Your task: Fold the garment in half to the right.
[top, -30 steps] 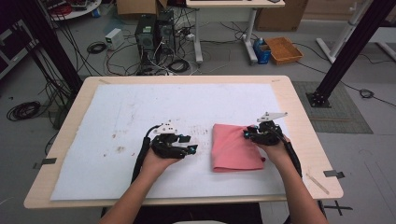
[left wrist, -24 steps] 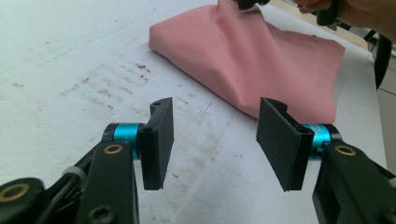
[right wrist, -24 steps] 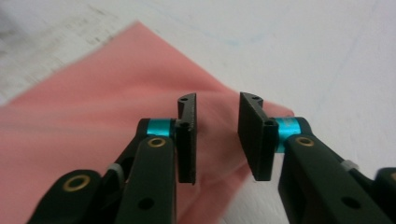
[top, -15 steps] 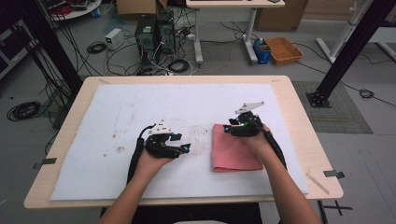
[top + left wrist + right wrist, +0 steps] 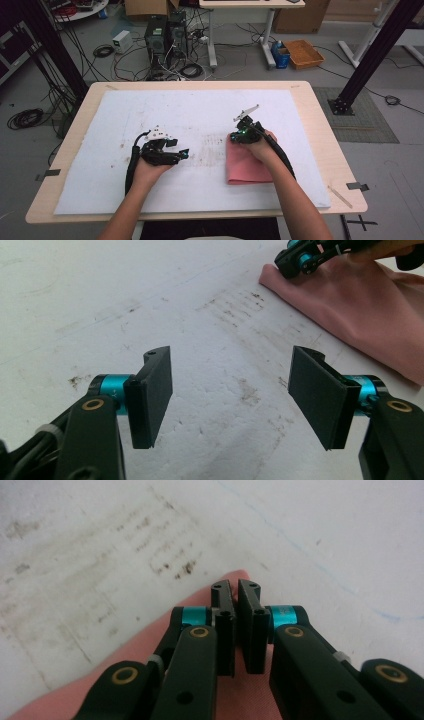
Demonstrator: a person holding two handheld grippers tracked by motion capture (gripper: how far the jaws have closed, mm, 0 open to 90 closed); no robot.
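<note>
On the white sheet (image 5: 200, 115) that covers the tabletop (image 5: 320, 130), your right claw (image 5: 233, 136) sits at the far left corner of the pink cloth (image 5: 250, 167), and that is the big change: a second ago it was over the cloth's right side, and it has since slid leftward across it toward the smudged patch (image 5: 212, 147) in the middle. The cloth has come along, lying farther left than before and touching the edge of the stains. Its jaws have just been closing and now stand almost together, a thin gap between the pads (image 5: 225, 630), with the cloth under them rather than clearly pinched (I can't tell if a fold is caught). I judge you are wiping, dragging the cloth onto the dirt, with most of the marks not yet reached.

Your left claw (image 5: 230, 390) has just been opening; its jaws stand wide apart with nothing between them, hovering low over bare stained sheet, well left of the cloth. It has drifted slightly left too.

Both forearms come in from the near edge, the right one angled inward with the hand (image 5: 260, 147) resting low on the cloth, the left hand (image 5: 150, 170) cupping its claw from below, pointing right toward the other.
</note>
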